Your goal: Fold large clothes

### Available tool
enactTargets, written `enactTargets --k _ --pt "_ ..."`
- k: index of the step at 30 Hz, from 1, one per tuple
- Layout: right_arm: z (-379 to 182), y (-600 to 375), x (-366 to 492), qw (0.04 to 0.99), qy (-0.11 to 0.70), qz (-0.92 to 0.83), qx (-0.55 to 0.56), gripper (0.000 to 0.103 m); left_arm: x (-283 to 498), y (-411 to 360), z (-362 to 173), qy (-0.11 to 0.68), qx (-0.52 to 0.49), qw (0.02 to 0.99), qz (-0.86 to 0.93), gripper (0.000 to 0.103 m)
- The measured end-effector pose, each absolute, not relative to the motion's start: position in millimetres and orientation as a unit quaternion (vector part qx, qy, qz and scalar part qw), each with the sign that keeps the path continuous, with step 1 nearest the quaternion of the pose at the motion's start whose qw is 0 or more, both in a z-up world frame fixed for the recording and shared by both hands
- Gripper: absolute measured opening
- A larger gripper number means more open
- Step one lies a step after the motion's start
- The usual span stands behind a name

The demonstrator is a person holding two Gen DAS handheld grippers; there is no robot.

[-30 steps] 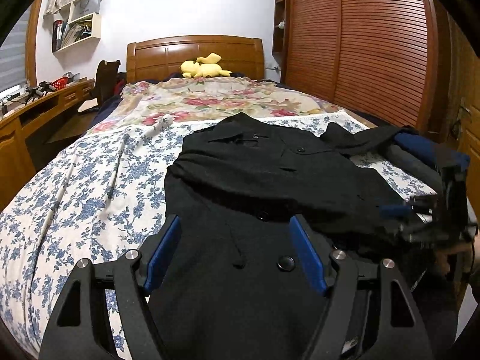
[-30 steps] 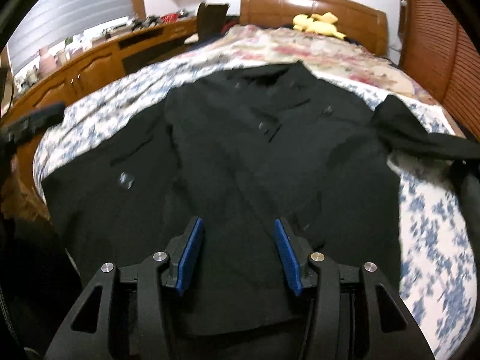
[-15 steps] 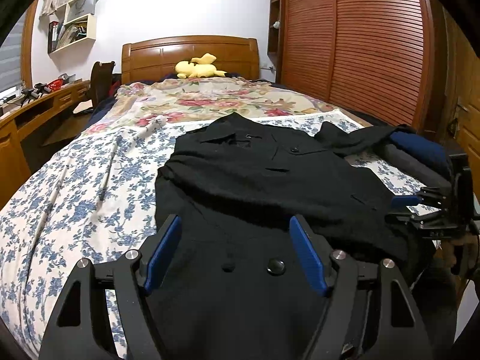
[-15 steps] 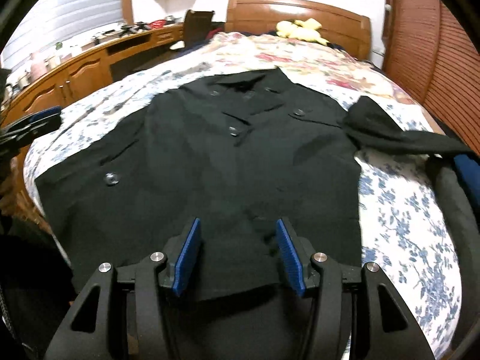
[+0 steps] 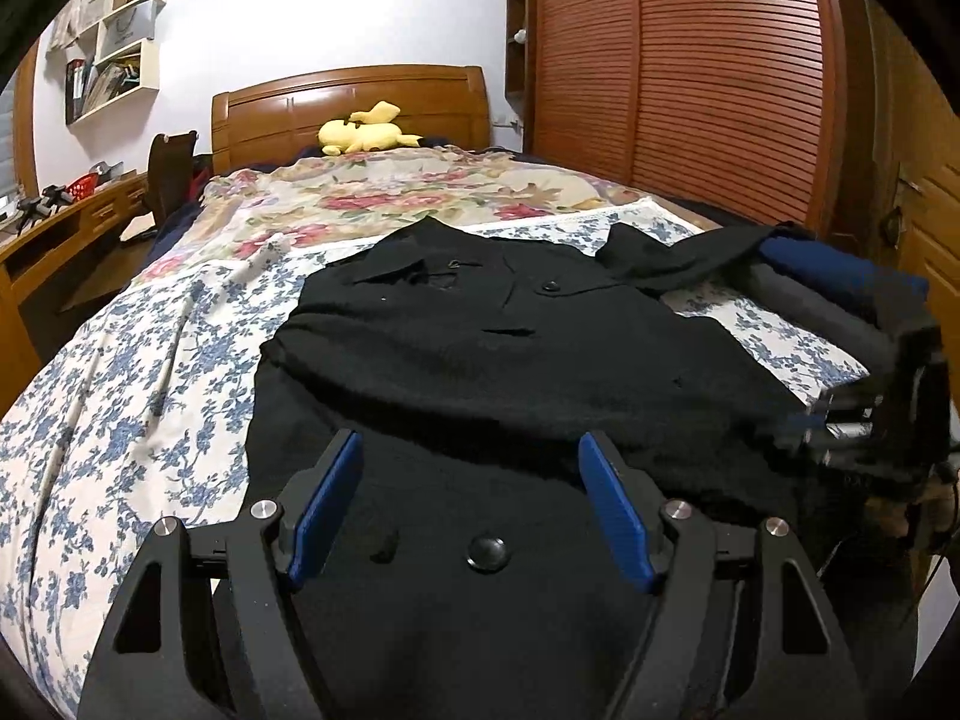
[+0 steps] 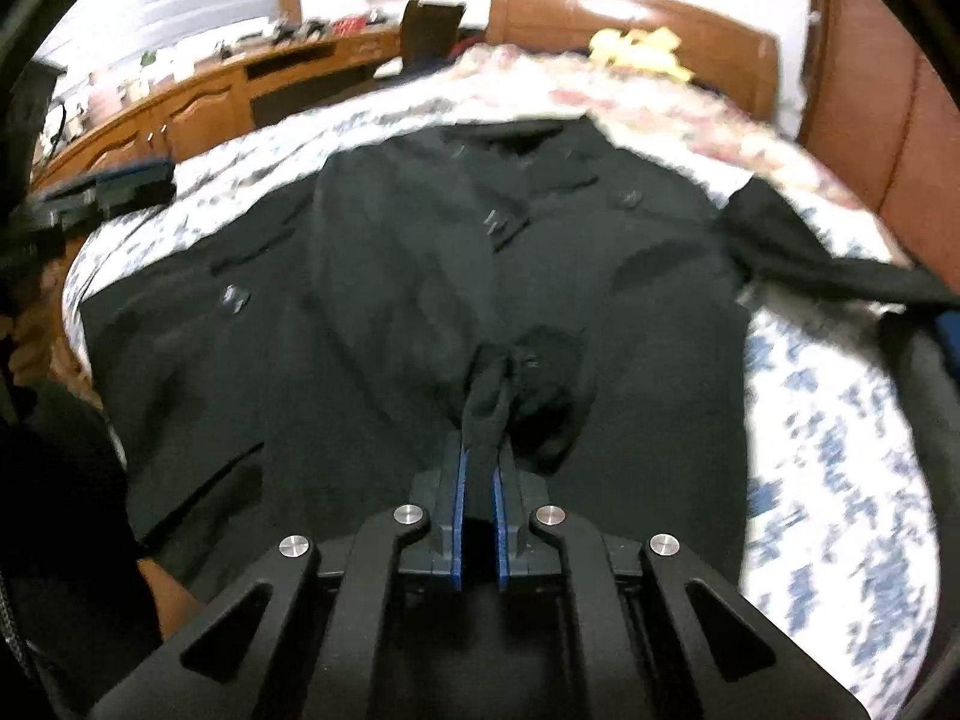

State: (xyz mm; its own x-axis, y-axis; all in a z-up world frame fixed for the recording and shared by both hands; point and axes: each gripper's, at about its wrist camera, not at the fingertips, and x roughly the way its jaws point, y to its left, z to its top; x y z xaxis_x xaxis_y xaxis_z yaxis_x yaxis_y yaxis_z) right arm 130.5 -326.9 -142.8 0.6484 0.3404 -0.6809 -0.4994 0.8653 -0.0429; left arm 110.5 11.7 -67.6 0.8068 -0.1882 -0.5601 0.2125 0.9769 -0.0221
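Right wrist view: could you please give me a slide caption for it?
Right tool pinches a bunched fold of the black coat spread on the bed.

1 black coat point(image 5: 540, 360), 1 yellow plush point(image 5: 360, 133), 2 tongs point(image 5: 471, 510) point(image 6: 479, 468), 1 bed point(image 5: 120, 396).

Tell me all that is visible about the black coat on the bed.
The black coat is a large dark garment of matte, woolly-looking cloth with a collar, round dark buttons and pocket flaps. It lies spread front-up on the blue-flowered bedsheet, collar toward the headboard, one sleeve stretched to the side. The right gripper is shut on a pinched fold near its hem. The left gripper hangs open over its lower part.
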Motion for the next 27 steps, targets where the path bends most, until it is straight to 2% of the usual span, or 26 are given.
enactTargets --k 8,11,13,15,27 --pt "-130 -353 160 0.925 0.322 0.182 -0.09 0.007 119 -5 -50 0.286 0.027 0.952 -0.107 0.075" --pt "-129 -354 164 0.93 0.314 0.169 -0.087 0.023 124 -11 -43 0.288 0.037 0.951 -0.104 0.075" --pt "-125 -355 165 0.932 0.307 0.175 -0.078 0.042 128 -14 -40 0.286 0.04 0.952 -0.103 0.075" --pt "-124 -355 164 0.933 0.298 0.19 -0.067 0.05 133 -15 -38 0.285 0.035 0.953 -0.102 0.075" --pt "-161 -312 201 0.897 0.336 0.282 -0.053 0.049 186 -16 -72 0.286 0.029 0.952 -0.105 0.075"
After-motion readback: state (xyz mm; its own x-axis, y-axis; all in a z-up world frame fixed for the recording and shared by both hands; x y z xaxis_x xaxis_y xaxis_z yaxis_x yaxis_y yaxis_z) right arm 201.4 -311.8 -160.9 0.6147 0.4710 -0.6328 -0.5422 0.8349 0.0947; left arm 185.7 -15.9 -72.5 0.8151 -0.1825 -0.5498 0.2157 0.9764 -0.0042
